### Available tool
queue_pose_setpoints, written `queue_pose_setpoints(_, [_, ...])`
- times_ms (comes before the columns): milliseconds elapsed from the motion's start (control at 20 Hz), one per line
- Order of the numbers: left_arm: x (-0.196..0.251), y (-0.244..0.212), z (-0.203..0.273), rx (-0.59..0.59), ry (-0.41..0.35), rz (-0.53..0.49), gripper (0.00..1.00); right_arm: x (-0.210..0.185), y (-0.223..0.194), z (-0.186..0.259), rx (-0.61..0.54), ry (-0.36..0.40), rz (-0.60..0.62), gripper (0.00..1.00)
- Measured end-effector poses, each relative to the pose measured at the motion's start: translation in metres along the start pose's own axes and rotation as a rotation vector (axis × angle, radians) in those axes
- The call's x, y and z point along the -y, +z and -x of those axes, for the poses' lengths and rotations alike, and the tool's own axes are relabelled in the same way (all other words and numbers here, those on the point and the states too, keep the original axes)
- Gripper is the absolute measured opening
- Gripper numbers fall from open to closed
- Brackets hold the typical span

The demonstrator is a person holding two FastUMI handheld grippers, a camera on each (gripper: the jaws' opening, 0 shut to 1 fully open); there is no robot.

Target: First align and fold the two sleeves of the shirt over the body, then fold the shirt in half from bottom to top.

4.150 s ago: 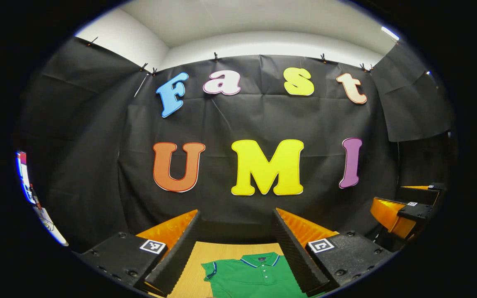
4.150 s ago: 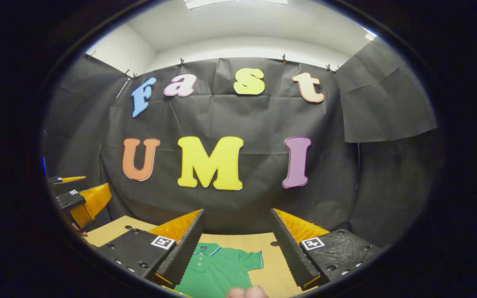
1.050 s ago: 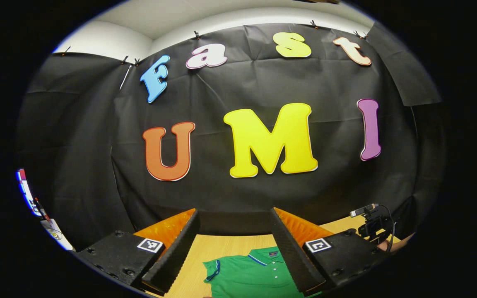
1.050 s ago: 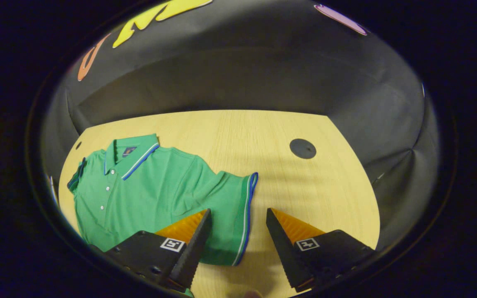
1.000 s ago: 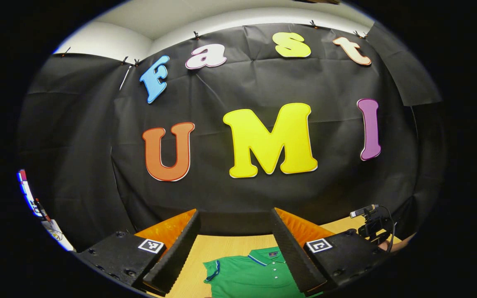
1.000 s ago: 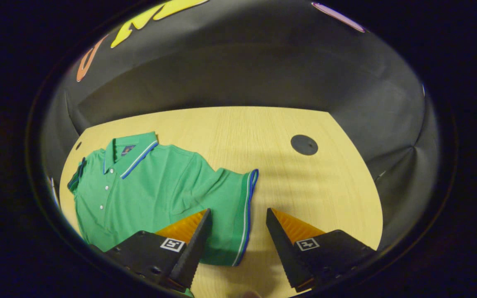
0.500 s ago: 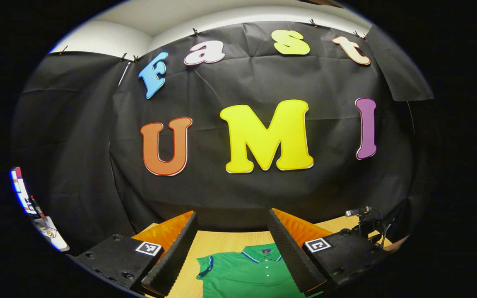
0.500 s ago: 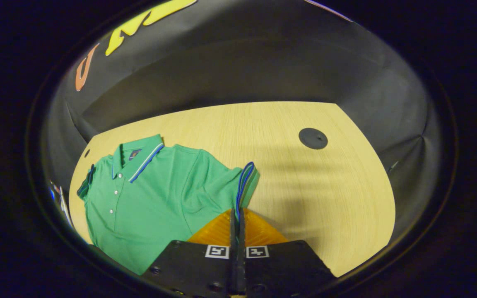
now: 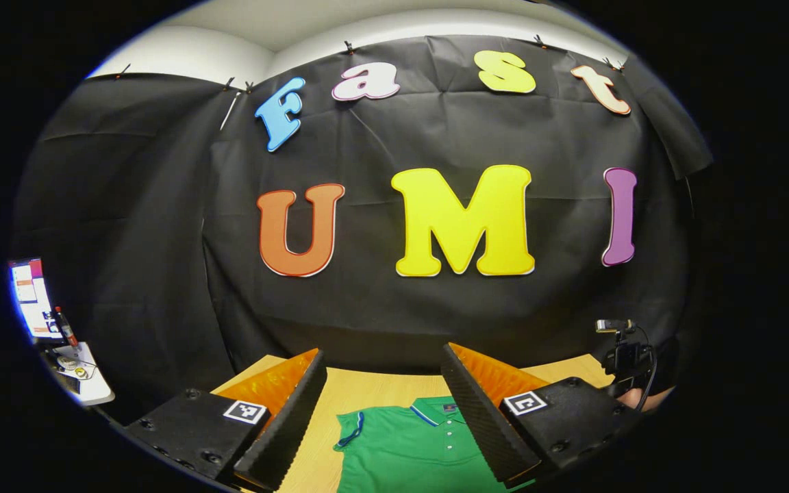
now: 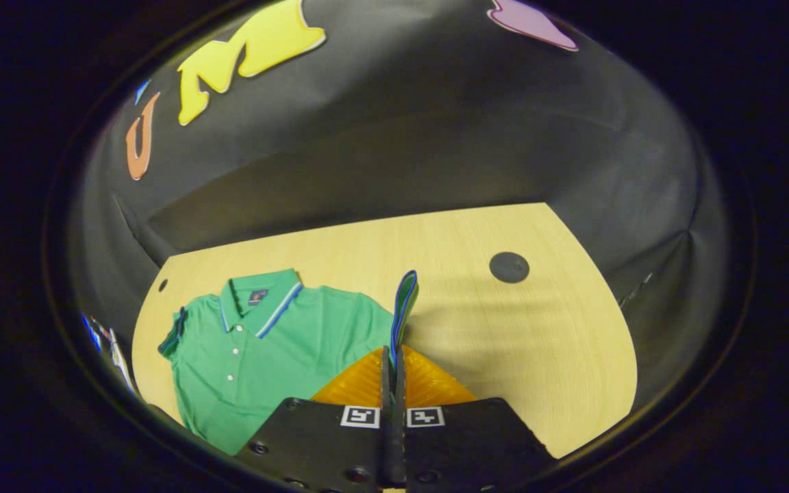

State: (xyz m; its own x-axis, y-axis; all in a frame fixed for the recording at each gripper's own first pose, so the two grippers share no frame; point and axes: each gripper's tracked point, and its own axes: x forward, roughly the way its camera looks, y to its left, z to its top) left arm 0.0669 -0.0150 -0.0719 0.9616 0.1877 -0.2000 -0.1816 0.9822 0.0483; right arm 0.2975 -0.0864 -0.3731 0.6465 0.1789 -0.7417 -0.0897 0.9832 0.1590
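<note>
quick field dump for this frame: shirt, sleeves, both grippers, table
shirt: green polo, flat on the table, collar toward the booth wall
near sleeve: cuff lifted, standing on edge
far sleeve: flat, unfolded
right gripper: shut on the lifted cuff
left gripper: open, above the shirt's collar end
table extras: dark round disc

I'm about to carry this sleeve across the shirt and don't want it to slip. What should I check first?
1. Right gripper shut on the sleeve: ok, the cuff stands up from between the closed fingers.
2. Sleeve lifted off the table: ok, it rises above the wood.
3. Shirt body flat, collar away from you: ok.
4. Left gripper free: ok, fingers spread, holding nothing, above the shirt.
5. Other sleeve still unfolded: ok, it lies out at the far side.
6. Depth of the grip on the cuff: cannot tell.
</note>
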Motion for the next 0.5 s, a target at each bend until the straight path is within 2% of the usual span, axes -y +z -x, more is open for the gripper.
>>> queue_pose_setpoints(300, [-0.043,-0.006,0.008,0.008,0.031,0.028,1.0,-0.069,0.012,0.009,0.007,0.014,0.049,0.0])
queue_pose_setpoints(500, [-0.078,-0.014,0.019,-0.008,0.068,0.021,1.0,-0.117,-0.002,-0.009,-0.036,0.002,0.094,0.02])
